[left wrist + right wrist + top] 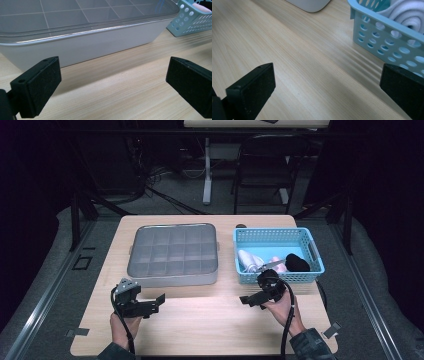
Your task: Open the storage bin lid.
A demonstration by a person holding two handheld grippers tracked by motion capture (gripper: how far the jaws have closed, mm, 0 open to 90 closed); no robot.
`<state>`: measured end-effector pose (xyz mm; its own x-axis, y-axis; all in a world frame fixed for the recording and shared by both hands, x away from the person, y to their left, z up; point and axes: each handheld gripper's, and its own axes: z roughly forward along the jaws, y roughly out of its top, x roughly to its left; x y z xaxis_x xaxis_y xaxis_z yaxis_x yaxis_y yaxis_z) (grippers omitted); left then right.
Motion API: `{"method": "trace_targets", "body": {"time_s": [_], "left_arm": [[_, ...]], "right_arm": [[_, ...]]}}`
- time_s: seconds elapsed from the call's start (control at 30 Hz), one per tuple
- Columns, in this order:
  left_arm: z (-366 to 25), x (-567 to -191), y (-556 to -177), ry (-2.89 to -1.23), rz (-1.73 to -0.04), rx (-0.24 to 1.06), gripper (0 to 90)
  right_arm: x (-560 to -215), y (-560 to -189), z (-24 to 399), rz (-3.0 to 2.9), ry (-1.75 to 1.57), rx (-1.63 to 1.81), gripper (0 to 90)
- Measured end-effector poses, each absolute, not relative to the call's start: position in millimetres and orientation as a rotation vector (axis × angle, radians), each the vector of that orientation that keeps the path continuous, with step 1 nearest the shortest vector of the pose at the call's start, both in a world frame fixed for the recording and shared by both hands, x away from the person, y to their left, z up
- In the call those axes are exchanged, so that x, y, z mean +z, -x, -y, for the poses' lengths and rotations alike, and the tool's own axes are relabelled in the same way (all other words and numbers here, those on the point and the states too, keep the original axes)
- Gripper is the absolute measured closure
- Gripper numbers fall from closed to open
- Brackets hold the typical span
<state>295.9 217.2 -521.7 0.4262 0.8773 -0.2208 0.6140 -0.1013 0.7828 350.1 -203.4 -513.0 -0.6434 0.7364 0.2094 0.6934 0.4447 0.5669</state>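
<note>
A grey compartment box with a clear lid [172, 254] lies on the wooden table's left half; its near wall [82, 47] fills the top of the left gripper view. A light blue perforated basket [277, 255] stands to its right, holding rolled white and pink items and a black one [297, 262]. My left gripper [152, 304] rests low in front of the box, open, with bare wood between its jaws [112, 87]. My right gripper [250, 299] sits just before the basket's near left corner [387, 42], open and empty as well [324, 92].
Bare tabletop [205, 320] stretches between and in front of both hands. A white rolled item [409, 15] shows over the basket rim. Beyond the table stand a chair [265, 165] and a table leg [207, 175] on dark floor with cables.
</note>
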Motion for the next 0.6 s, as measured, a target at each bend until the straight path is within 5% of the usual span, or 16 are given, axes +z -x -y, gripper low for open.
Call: {"method": "trace_targets", "body": {"time_s": [0.6], "left_arm": [[-237,-509,-302,-1.722,-1.313,0.322,0.1]], "right_arm": [[-495,-355,195,-2.619,-1.298,1.108,1.2]]}}
